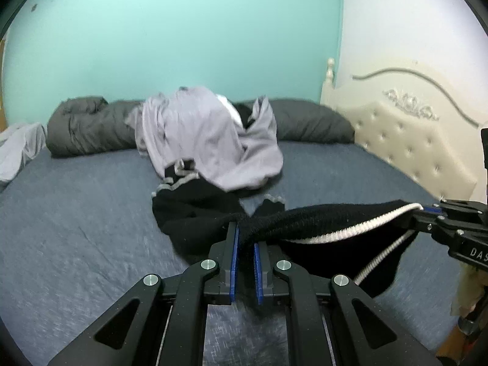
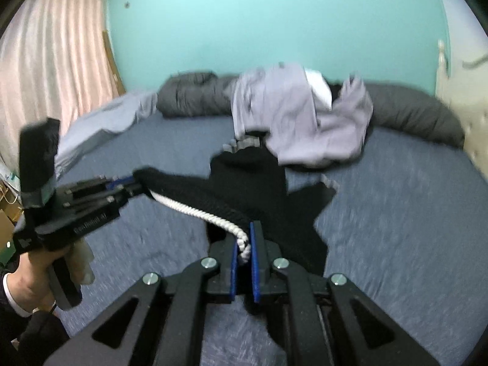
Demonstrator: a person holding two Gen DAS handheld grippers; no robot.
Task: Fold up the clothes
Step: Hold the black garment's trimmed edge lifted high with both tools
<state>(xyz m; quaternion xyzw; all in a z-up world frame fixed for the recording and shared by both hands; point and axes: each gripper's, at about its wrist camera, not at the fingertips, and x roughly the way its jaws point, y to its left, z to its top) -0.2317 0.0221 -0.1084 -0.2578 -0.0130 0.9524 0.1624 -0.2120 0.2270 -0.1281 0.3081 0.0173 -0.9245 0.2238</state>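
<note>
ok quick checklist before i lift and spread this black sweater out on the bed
1. Left claw shut on the black sweater: ok.
2. Right claw shut on the white-trimmed hem: ok.
3. Edge between the claws taut: ok, though twisted like a rope.
4. Sweater free of the lilac garment: not ok, the lilac garment overlaps its far end.
5. Open space on the blue sheet to lay it flat: ok.
6. Sleeves untangled: cannot tell, the body is bunched.
</note>
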